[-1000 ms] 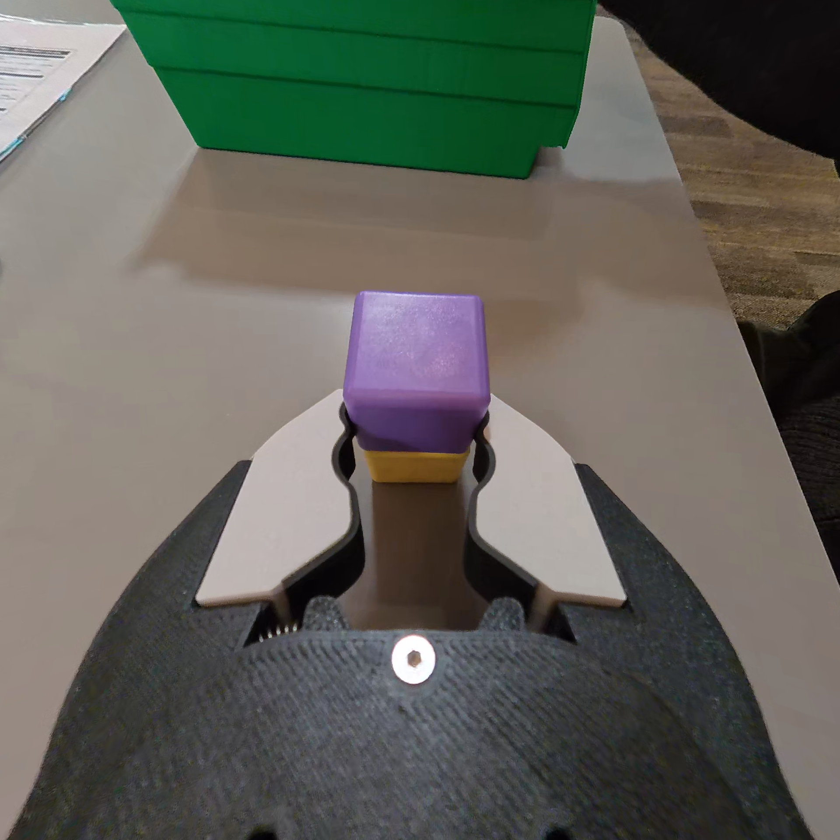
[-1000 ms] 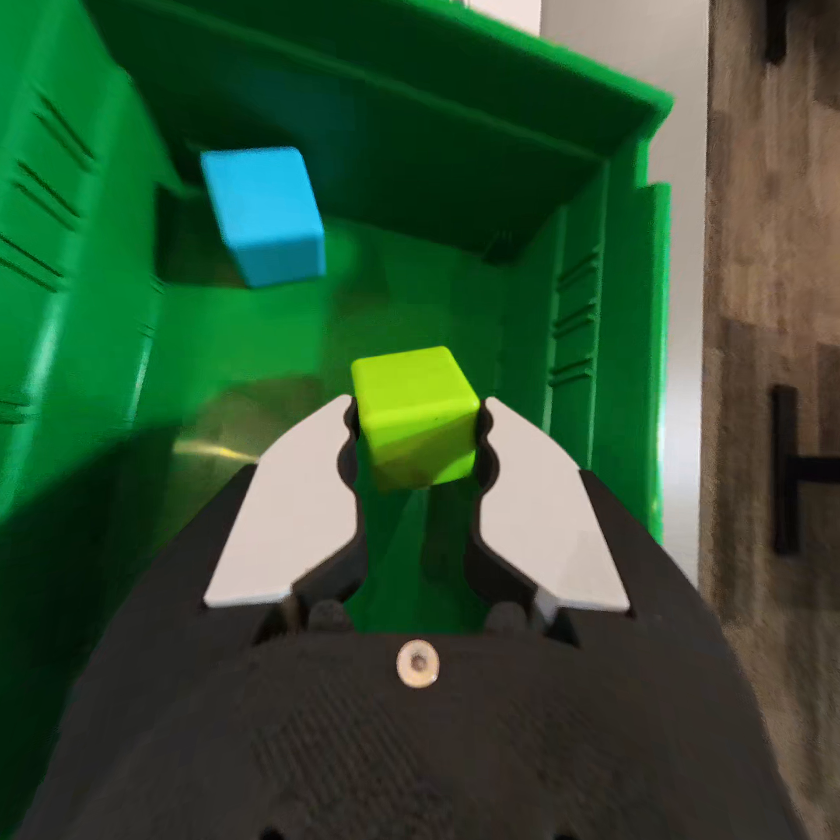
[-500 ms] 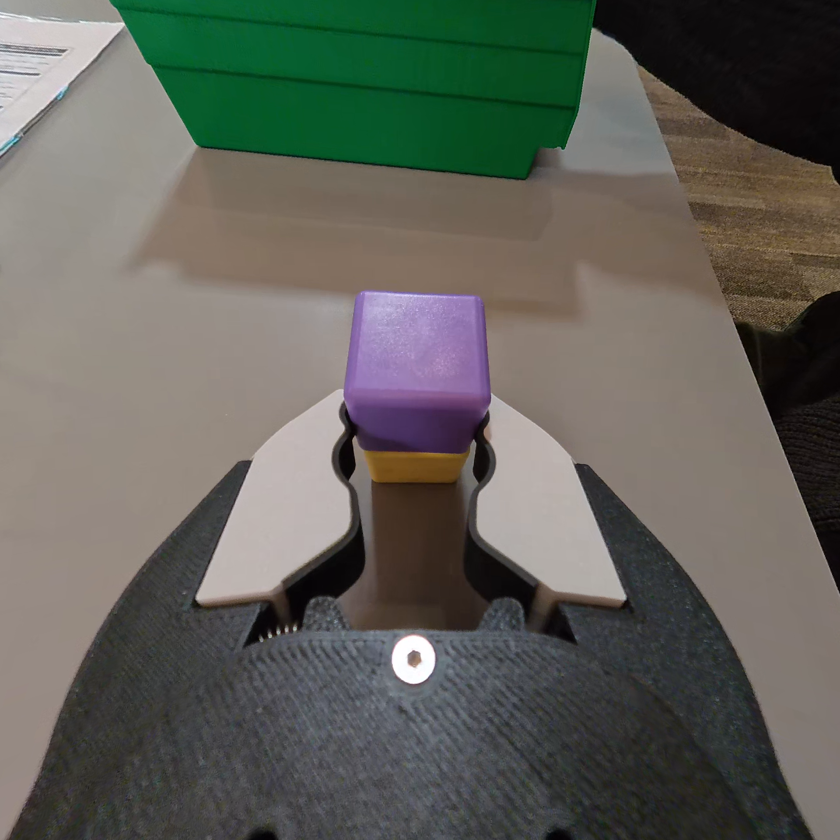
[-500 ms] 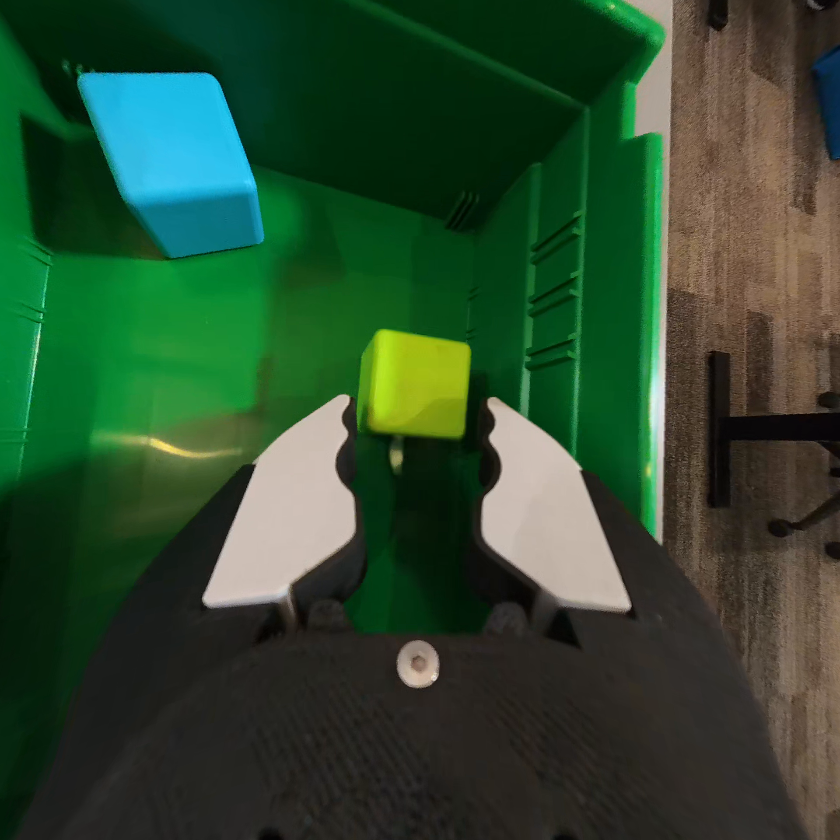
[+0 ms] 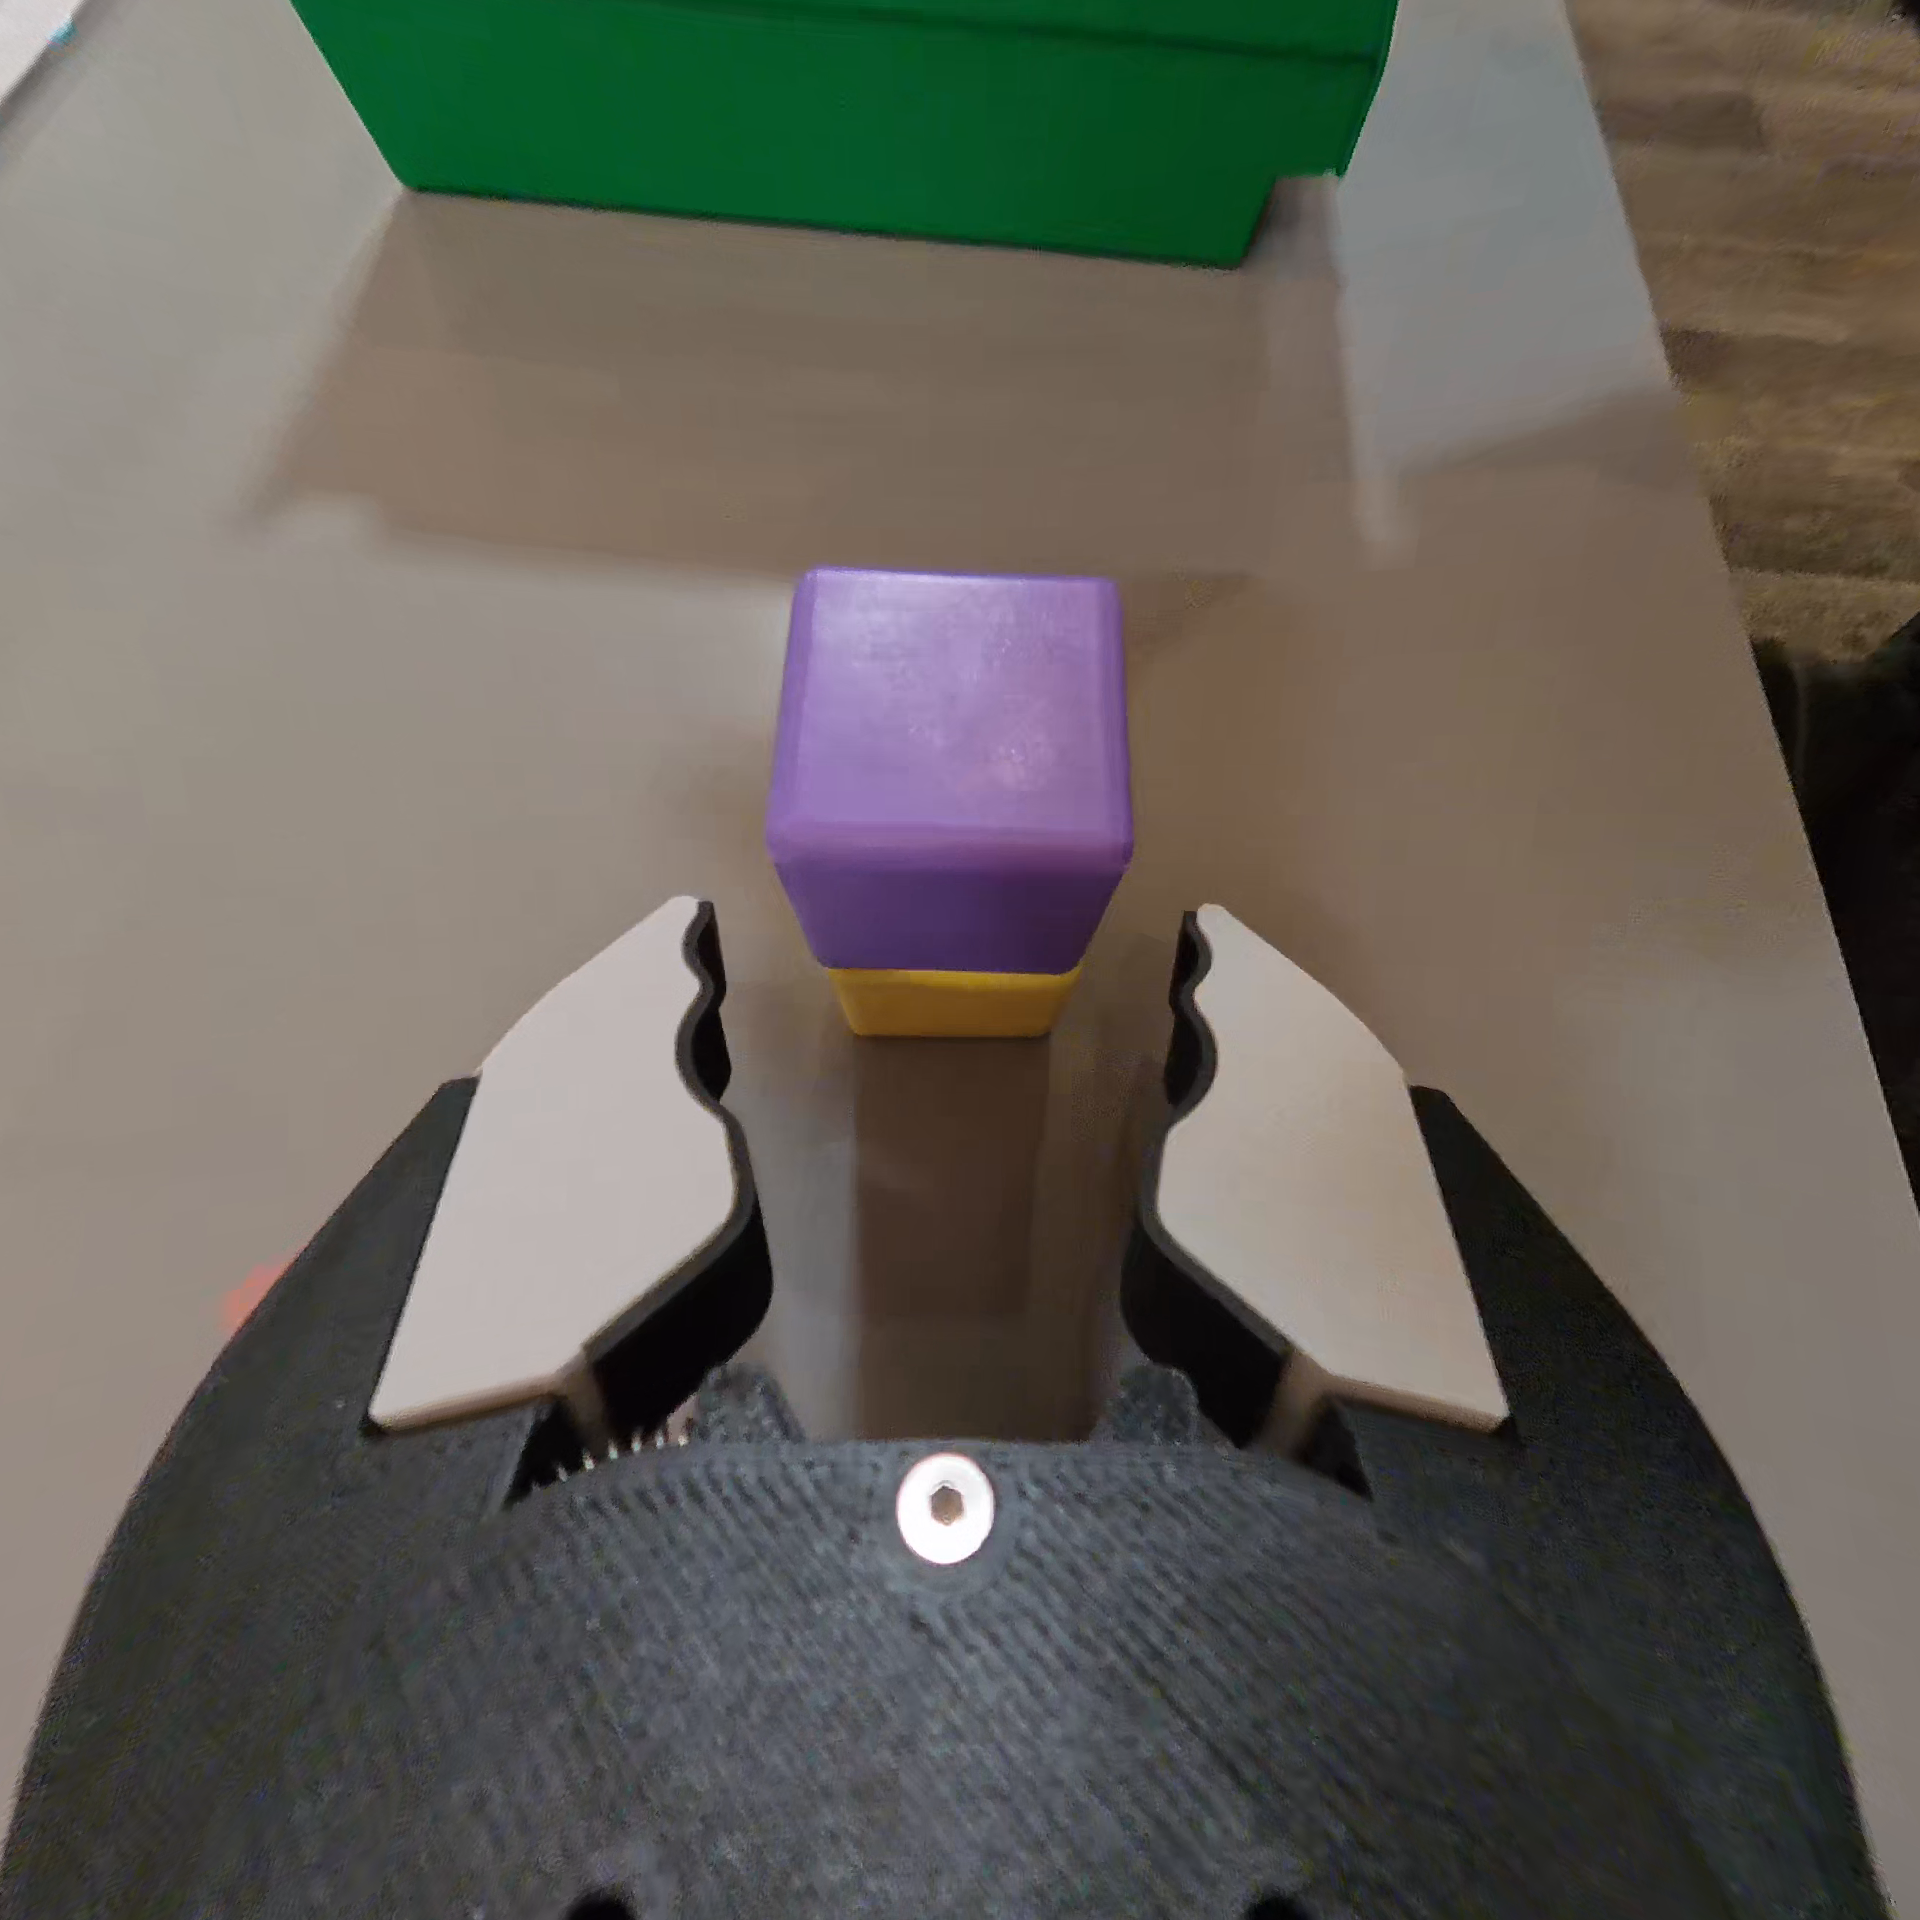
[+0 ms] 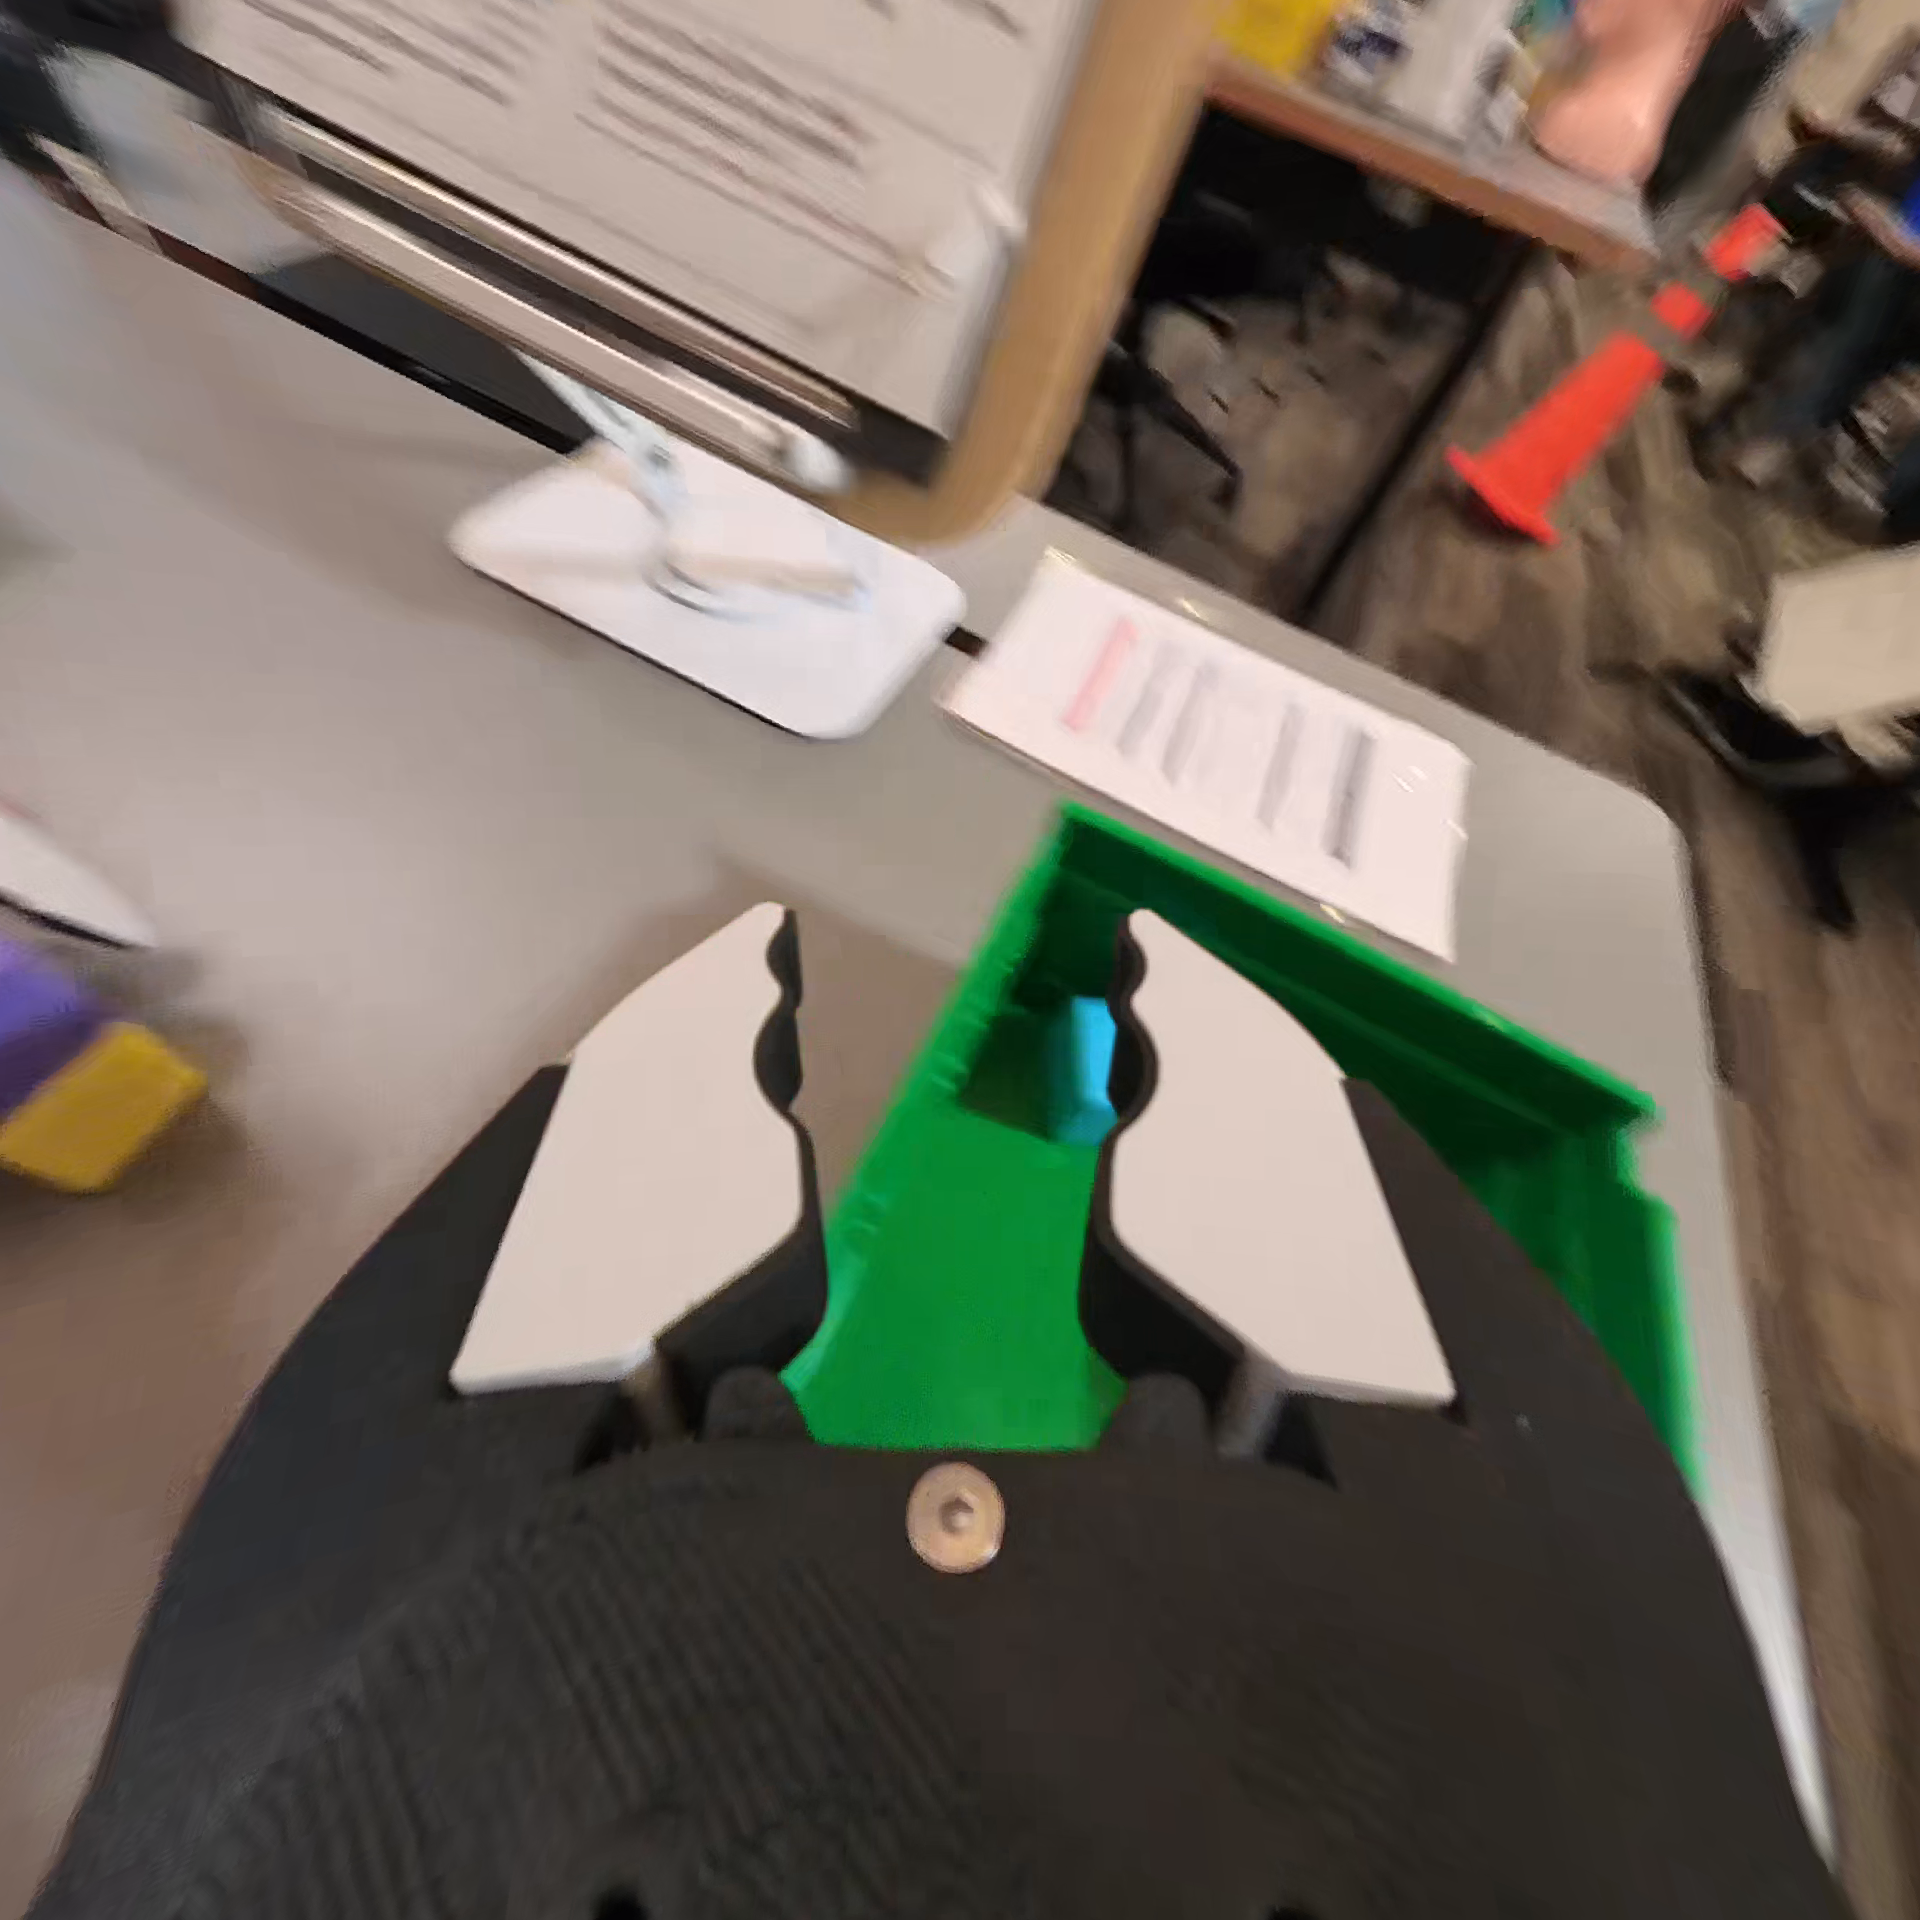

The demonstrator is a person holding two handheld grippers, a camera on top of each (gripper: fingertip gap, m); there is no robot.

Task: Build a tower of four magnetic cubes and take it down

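Note:
A purple cube [image 5: 951, 769] sits on top of a yellow cube [image 5: 954, 1001] on the grey table [image 5: 364, 675]. My left gripper [image 5: 945, 951] is open just in front of the stack, its fingers apart from the cubes on both sides. My right gripper [image 6: 958, 961] is open and empty above the near edge of a green bin [image 6: 956, 1288]. A blue cube [image 6: 1081, 1070] lies inside the bin. The purple cube [image 6: 42, 1023] and yellow cube [image 6: 94, 1107] also show at the left edge of the blurred right wrist view. The lime cube is not in view.
The green bin [image 5: 862, 114] stands at the back of the table in the left wrist view. In the right wrist view a white stand base [image 6: 707, 603] and a printed sheet [image 6: 1216, 758] lie beyond the bin. An orange cone [image 6: 1558, 436] stands on the floor; the table edge runs along the right. The tips of one gripper are about 30 cm away from the tips of the other. The purple cube [image 6: 42, 1023] lies some 4 cm from my left tips, 20 cm from my right tips.
My left gripper has opened and let go of the purple cube, which stays on the yellow one. My right gripper has released the lime cube in the bin, opened and lifted out.

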